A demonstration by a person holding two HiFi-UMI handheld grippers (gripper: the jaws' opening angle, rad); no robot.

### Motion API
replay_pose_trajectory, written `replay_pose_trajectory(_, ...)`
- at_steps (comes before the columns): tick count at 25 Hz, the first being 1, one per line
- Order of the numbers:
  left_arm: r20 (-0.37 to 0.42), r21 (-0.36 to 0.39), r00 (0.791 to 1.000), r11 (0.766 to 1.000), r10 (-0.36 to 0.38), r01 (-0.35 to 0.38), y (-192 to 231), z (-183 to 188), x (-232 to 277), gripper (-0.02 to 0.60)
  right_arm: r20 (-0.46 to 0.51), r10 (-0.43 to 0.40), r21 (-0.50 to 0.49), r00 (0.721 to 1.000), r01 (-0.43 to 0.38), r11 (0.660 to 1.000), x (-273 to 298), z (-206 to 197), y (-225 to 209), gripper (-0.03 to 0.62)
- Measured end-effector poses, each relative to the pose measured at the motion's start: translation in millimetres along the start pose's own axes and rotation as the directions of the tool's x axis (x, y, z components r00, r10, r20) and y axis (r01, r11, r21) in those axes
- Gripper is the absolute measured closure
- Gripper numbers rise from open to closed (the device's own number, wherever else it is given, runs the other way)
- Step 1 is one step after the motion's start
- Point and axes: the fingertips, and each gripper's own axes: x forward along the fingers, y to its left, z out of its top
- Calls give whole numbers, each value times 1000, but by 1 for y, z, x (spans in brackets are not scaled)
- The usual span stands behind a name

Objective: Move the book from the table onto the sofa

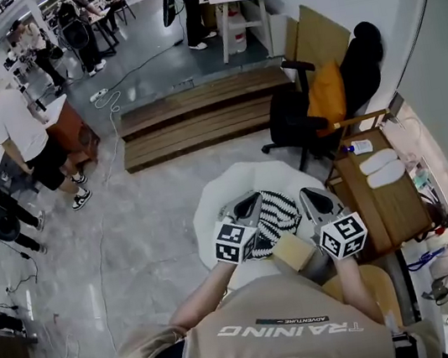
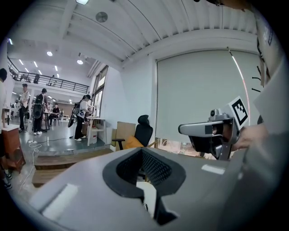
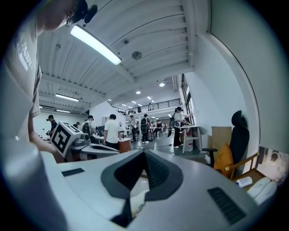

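Book point(image 1: 294, 251): taken to be the tan square slab at the near edge of the white round table point(image 1: 211, 206); long axis not told; left gripper point(image 1: 250, 205) and right gripper point(image 1: 310, 198) both pressed together, nothing pinched; book judged nearer the right gripper, behind its tip

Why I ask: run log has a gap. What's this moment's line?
left gripper: shut, empty | right gripper: shut, empty | book: not clearly visible
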Motion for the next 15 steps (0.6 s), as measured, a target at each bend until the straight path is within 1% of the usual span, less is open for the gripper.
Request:
replay_pose_trajectory(4,10,-4,1000,1000,5,-5,3,5,0,591,-23,15,-55,1000,-16,998,1,4,6,588)
replay_pose_trajectory(10,2,-34,1000,999,-10,10,0,3,3,591,-30,19,-55,999,-21,998,0,3,5,588)
replay_pose_trajectory(15,-3,-18,1000,1000,3,-3,0,-1,8,591,-47,25,-52,999,-28,998,-3,-3,1,589)
